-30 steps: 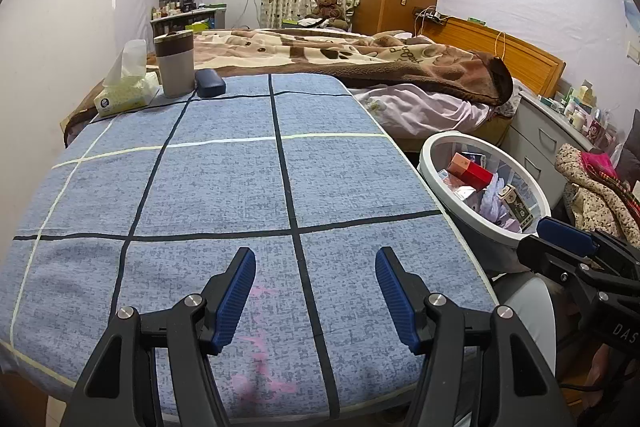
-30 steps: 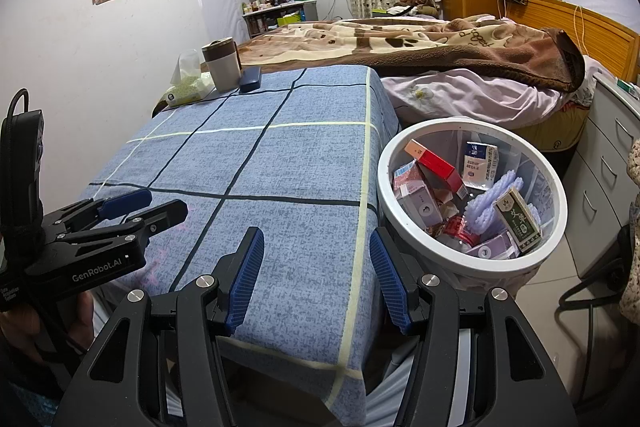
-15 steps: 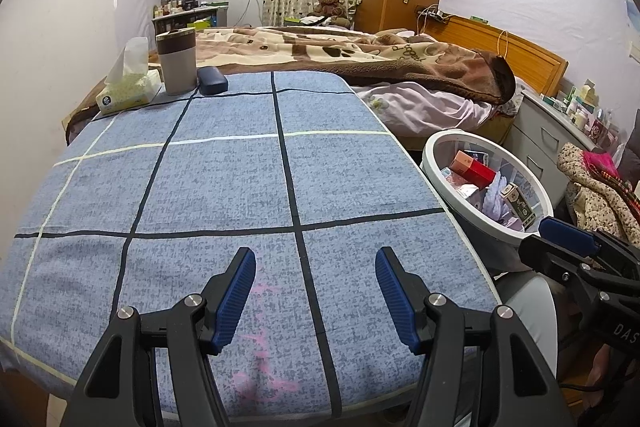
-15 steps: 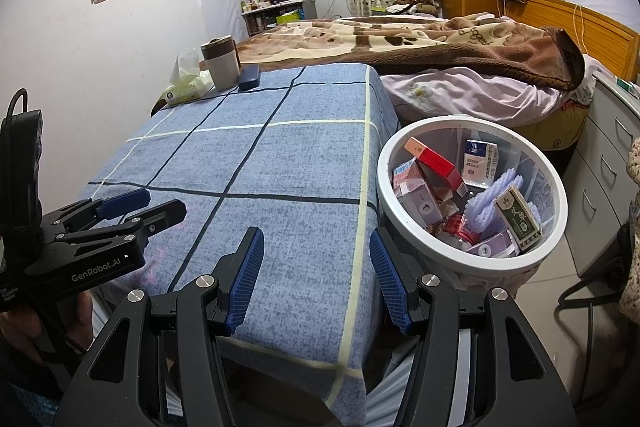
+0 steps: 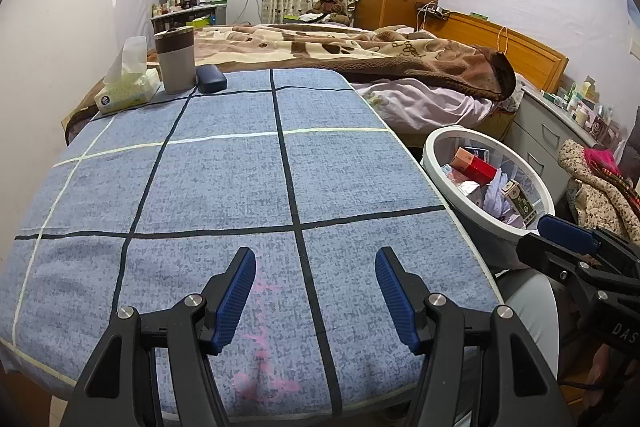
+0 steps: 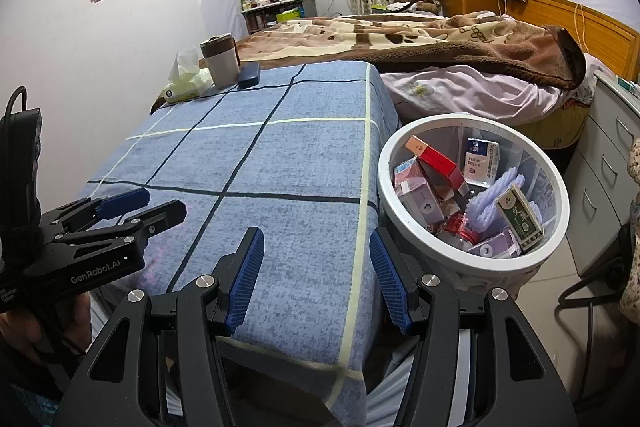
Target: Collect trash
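A white round bin [image 6: 404,131] stands on the floor at the right of the table [image 6: 280,155], holding several small boxes and wrappers, among them a red box [image 6: 436,157]. The bin [image 5: 434,143] shows at the right in the left wrist view too. My left gripper [image 5: 315,267] hovers open over the near end of the blue checked tablecloth [image 5: 224,187], with nothing between its fingers. My right gripper [image 6: 316,247] is open and empty over the table's near right corner, just left of the bin. Each gripper appears in the other's view: right gripper [image 5: 568,235], left gripper [image 6: 132,205].
At the table's far left sit a tissue pack [image 5: 128,87], a brown and grey tumbler [image 5: 175,61] and a dark blue case [image 5: 211,78]. A bed with a brown blanket [image 5: 360,51] lies beyond. Drawers [image 6: 608,163] stand right of the bin. A pink stain [image 5: 260,367] marks the cloth.
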